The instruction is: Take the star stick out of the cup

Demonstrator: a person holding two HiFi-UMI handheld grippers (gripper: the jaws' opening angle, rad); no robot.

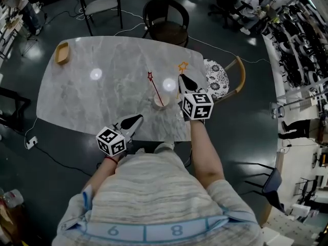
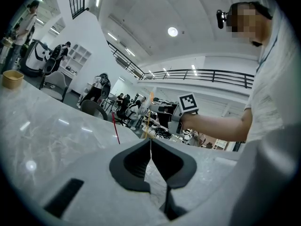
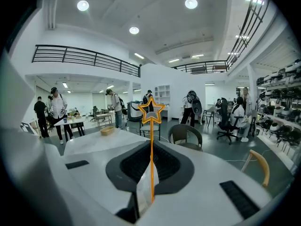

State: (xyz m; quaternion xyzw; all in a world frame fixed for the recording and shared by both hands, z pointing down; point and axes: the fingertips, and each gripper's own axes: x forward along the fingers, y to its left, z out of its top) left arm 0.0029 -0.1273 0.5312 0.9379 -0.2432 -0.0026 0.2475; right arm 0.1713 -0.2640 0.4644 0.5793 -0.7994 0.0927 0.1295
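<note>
A pale cup (image 1: 161, 101) stands on the marble table (image 1: 92, 99) with a red star stick (image 1: 155, 87) leaning out of it. My right gripper (image 1: 181, 79), just right of the cup, is shut on an orange star stick (image 1: 183, 66), clear of the cup. In the right gripper view that orange stick (image 3: 151, 140) rises upright from the closed right gripper (image 3: 151, 175), star on top. My left gripper (image 1: 134, 121) sits near the table's front edge, shut and empty. From the left gripper (image 2: 151, 147) view I see the red stick (image 2: 115, 128) beyond.
A wooden bowl (image 1: 62, 53) rests at the table's far left corner. A dark round chair (image 1: 165, 19) stands behind the table, a chair with a patterned cushion (image 1: 218, 78) to its right. People and desks fill the room beyond.
</note>
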